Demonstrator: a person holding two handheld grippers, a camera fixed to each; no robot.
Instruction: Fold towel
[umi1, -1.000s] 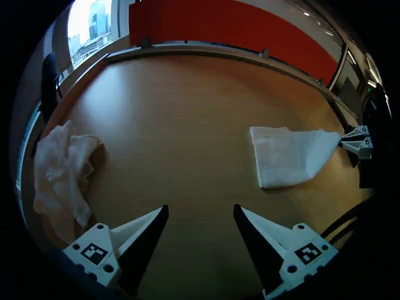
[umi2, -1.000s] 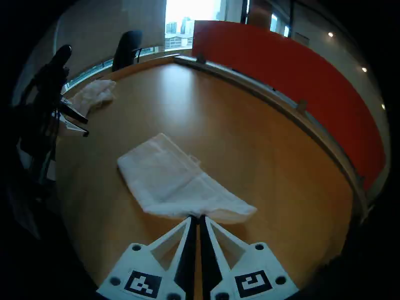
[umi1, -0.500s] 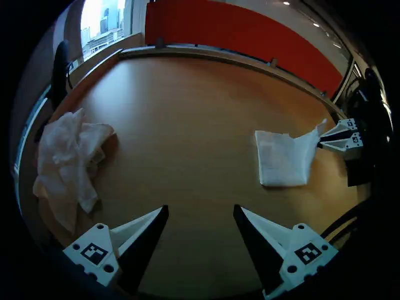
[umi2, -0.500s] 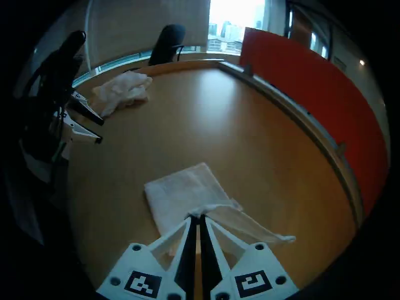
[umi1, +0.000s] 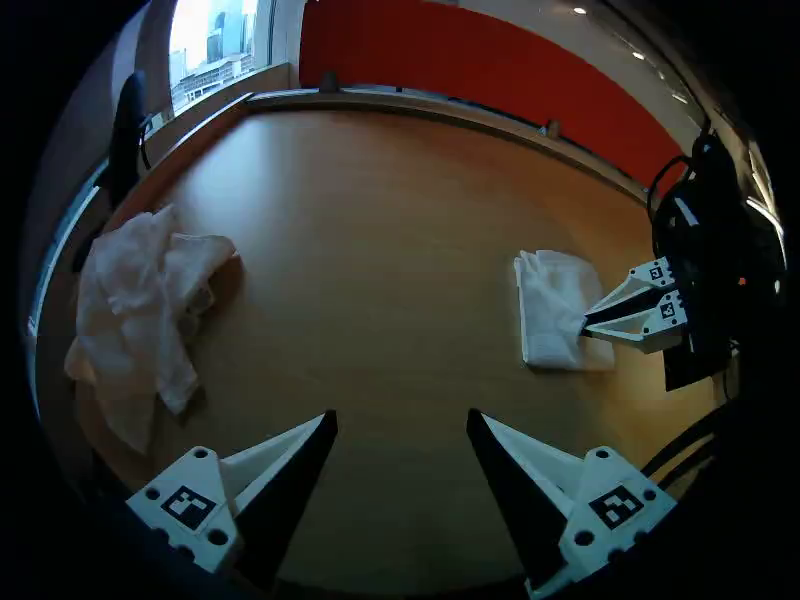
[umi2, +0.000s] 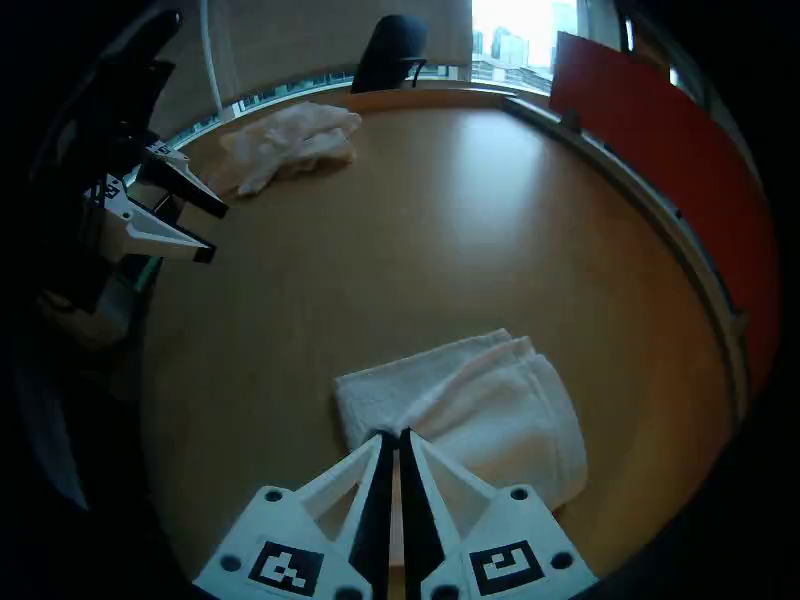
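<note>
Two grippers, left gripper view first: you held the left gripper (umi1: 400, 440) at the bottom of the frame.
its fingers: spread wide, with nothing between them, over the bare table (umi1: 380, 230).
towel (umi1: 555, 320): lay folded on the table, right of centre.
right gripper (umi1: 588, 325): reached in from the right edge, its tips touching the towel's right side.
crumpled cloth (umi1: 140, 300): heaped at the left, well apart from the towel.
red partition (umi1: 480, 60): stood along the table's far edge, at the top.
right gripper view, right gripper (umi2: 395, 440): sat bottom centre; you had its fingers pressed together, pinching the towel's near edge.
towel (umi2: 480, 410): lay lower centre-right, folded.
left gripper (umi2: 205, 230): showed at the left edge, fingers apart.
crumpled cloth (umi2: 290, 140): lay upper left, near a chair (umi2: 395, 50).
</note>
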